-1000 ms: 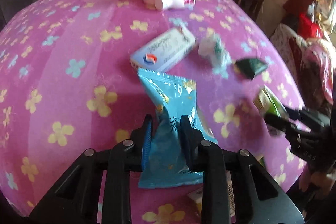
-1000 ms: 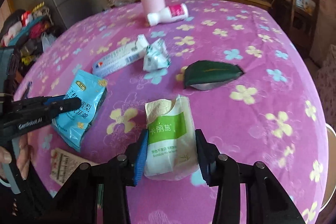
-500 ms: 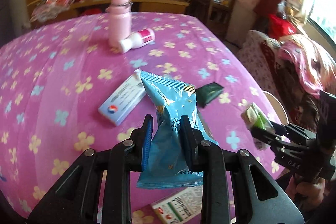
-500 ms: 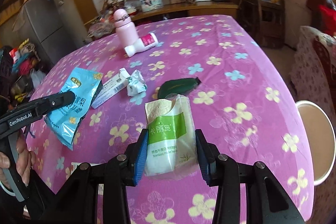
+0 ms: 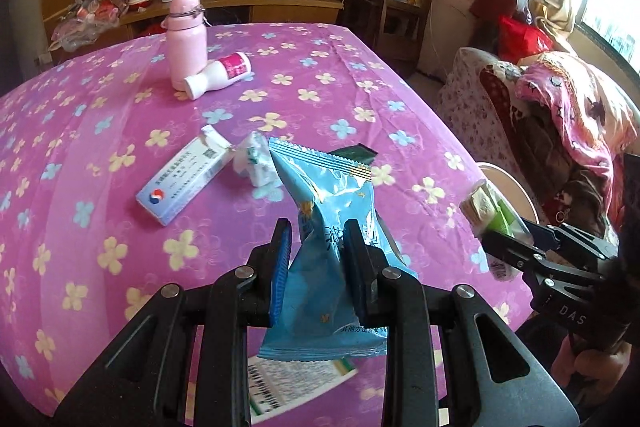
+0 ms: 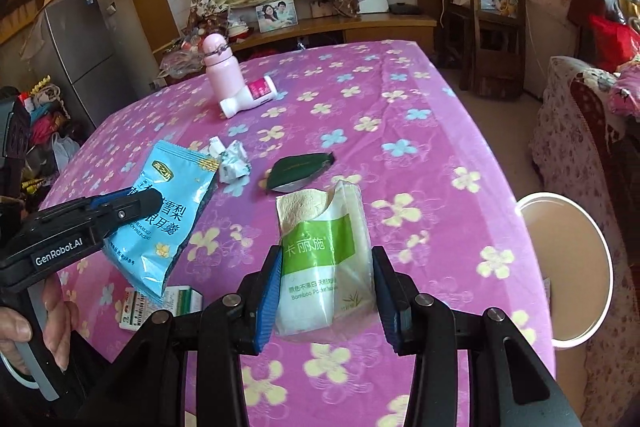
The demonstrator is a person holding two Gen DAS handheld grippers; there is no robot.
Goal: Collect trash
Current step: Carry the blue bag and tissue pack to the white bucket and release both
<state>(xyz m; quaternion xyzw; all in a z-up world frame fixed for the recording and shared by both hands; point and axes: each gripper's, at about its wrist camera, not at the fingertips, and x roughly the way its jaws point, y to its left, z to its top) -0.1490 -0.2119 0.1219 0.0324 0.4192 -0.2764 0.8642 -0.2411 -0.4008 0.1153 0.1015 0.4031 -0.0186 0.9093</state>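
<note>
Both are feather-light crinkly film — left gripper (image 5: 316, 263) pinching the blue snack bag (image 5: 332, 227) mid-body, right gripper (image 6: 326, 291) clamped on the green tissue pack (image 6: 324, 259), so I'd say squeeze the middle or they'll slip.

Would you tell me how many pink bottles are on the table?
2: the upright pink flask at the far side, and the small bottle lying on its side against its base. Nothing suggests more.

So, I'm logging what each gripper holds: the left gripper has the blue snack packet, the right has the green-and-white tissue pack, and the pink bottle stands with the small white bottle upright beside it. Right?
Not quite. The small white bottle lies on its side against the upright pink bottle, as the right wrist view shows. The left gripper does hold the blue snack packet, and the right gripper the tissue pack.
</note>
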